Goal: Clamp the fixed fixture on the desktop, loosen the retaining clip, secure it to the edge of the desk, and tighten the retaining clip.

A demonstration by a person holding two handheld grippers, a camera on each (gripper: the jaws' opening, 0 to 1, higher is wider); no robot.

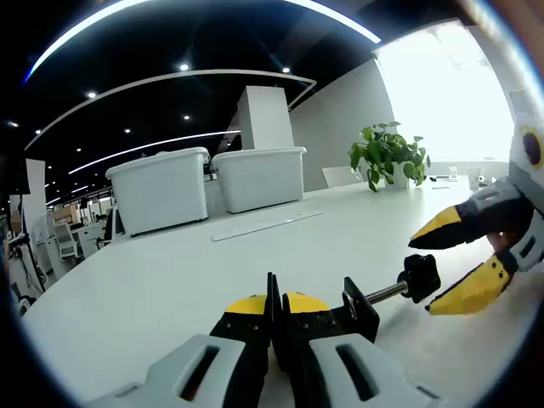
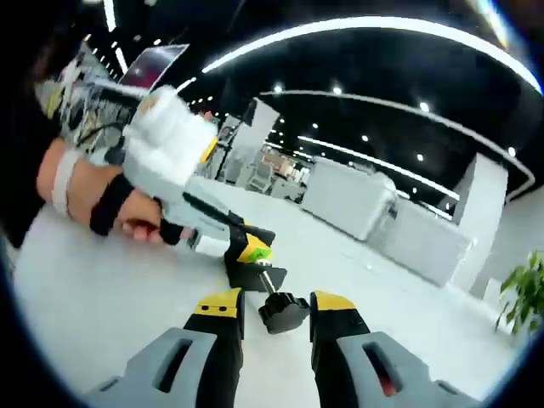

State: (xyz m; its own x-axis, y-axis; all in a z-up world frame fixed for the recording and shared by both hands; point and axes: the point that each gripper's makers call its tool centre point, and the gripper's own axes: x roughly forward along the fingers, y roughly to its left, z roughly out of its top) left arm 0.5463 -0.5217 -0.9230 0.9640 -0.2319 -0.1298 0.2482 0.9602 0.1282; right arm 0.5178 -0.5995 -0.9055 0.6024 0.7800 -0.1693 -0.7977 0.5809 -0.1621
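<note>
On desk [image 1: 153, 289]: left gripper [image 1: 272, 308] grips clamp [image 1: 360, 311]; right gripper [image 2: 274, 300] straddles knob [image 2: 284, 313].

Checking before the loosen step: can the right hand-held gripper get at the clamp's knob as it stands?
Probably yes. The right hand-held gripper is open with the knob between its jaws and nothing in the way. The left hand-held gripper grips the clamp body at the other end of the screw.
</note>
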